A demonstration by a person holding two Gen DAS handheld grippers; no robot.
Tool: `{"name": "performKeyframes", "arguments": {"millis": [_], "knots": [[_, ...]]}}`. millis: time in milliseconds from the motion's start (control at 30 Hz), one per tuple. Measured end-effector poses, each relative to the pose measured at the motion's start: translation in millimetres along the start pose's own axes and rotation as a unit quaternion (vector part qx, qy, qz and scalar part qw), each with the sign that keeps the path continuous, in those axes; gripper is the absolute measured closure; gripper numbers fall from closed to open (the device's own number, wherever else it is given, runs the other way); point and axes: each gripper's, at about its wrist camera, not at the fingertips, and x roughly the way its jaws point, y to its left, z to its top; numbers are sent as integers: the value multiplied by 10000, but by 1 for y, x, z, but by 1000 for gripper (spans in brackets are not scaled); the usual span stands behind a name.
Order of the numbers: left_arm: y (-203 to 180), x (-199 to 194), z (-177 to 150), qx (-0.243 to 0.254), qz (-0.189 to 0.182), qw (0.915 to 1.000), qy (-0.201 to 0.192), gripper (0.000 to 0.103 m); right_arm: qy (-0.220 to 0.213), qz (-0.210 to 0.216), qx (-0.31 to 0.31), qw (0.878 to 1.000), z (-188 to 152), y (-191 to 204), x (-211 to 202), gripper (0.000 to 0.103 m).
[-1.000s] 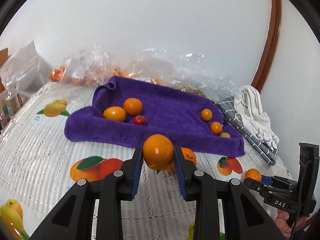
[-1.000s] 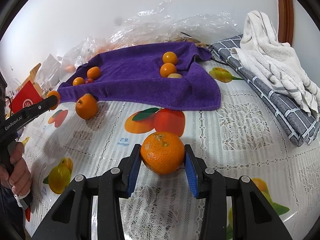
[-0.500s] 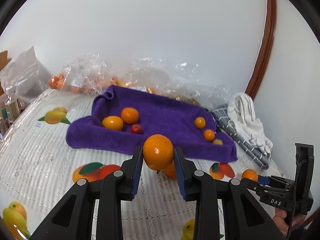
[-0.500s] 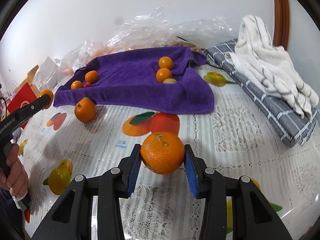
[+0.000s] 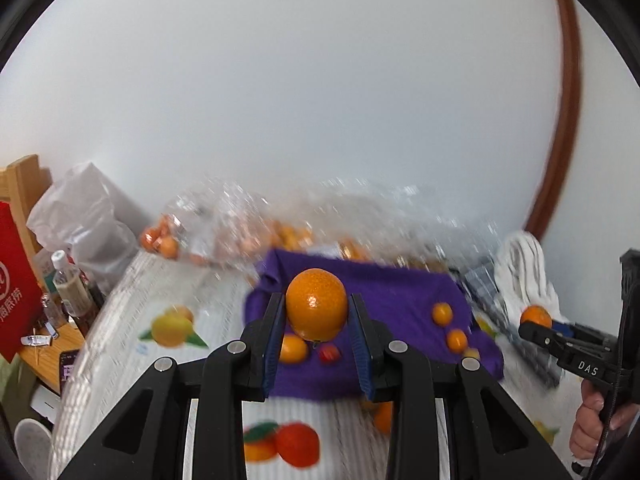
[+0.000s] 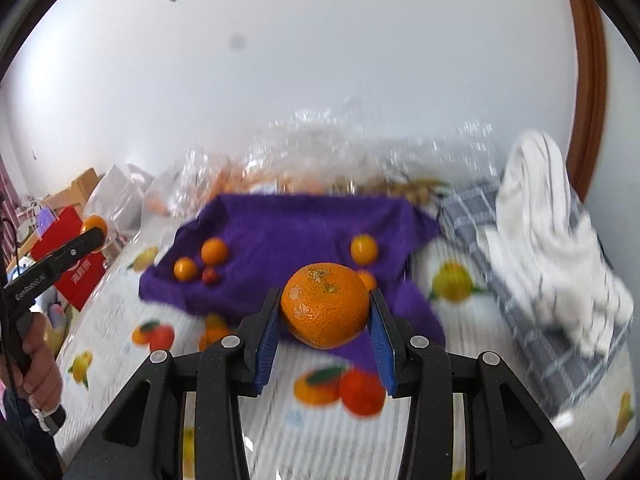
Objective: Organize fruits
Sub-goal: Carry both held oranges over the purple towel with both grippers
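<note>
My left gripper (image 5: 317,338) is shut on an orange (image 5: 316,303) and holds it in the air in front of the purple towel (image 5: 400,288). My right gripper (image 6: 325,334) is shut on a larger orange (image 6: 324,305), also held above the table before the towel (image 6: 288,232). The towel carries several small oranges (image 6: 214,251) and a small red fruit (image 6: 209,276). One loose orange (image 6: 214,334) lies on the tablecloth just in front of the towel. Each gripper shows in the other's view, the right one (image 5: 538,322) and the left one (image 6: 94,232).
Clear plastic bags with more oranges (image 5: 168,240) lie behind the towel by the wall. A grey checked cloth (image 6: 532,312) with a white towel (image 6: 540,216) is on the right. A red bag (image 5: 12,292), bottles (image 5: 68,280) and a white bag (image 5: 84,216) stand left. The tablecloth (image 6: 120,304) has printed fruit.
Both grippers have risen and tilted up with their oranges still held; the wall and a light switch now fill the upper view, and the scene is motion-blurred.
</note>
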Motion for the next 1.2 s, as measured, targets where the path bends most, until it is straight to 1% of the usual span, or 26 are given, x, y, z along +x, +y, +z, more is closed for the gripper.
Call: {"name": "performKeyframes", "arguments": {"millis": [100, 267, 400, 467, 567, 633, 700, 800, 867, 967, 1067, 1200], "knots": [[19, 5, 15, -159, 179, 9997, -92, 73, -39, -15, 44, 10000, 22, -2, 14, 61], [43, 25, 35, -353, 386, 9986, -26, 73, -109, -23, 93, 9999, 53, -4, 37, 61], [40, 56, 52, -399, 310, 9986, 129, 73, -133, -2, 78, 9999, 75, 0, 58, 61], [34, 68, 53, -412, 236, 9987, 182, 73, -125, 49, 91, 9999, 80, 1, 67, 61], [25, 94, 54, -455, 149, 9982, 351, 73, -62, 117, 114, 9998, 77, 0, 84, 61], [23, 114, 54, -506, 91, 9975, 494, 73, 60, 143, 115, 9998, 72, -3, 100, 61], [22, 133, 50, -600, -40, 9961, 648, 73, 327, -24, 30, 9995, 70, -5, 116, 61], [24, 155, 39, -711, -118, 9942, 800, 73, 441, -75, 57, 9990, 64, -16, 130, 61], [24, 168, 32, -635, -84, 9920, 1086, 73, 562, 1, 196, 9982, 61, -25, 138, 61], [25, 178, 26, -530, -22, 9912, 1216, 73, 824, 201, 224, 9961, 56, -28, 154, 61], [30, 186, 21, -585, -48, 9887, 1379, 73, 1008, 181, -22, 9947, 48, -20, 164, 61], [25, 197, 13, -591, -103, 9851, 1612, 73, 1209, 245, -304, 9919, 41, -8, 174, 61]]}}
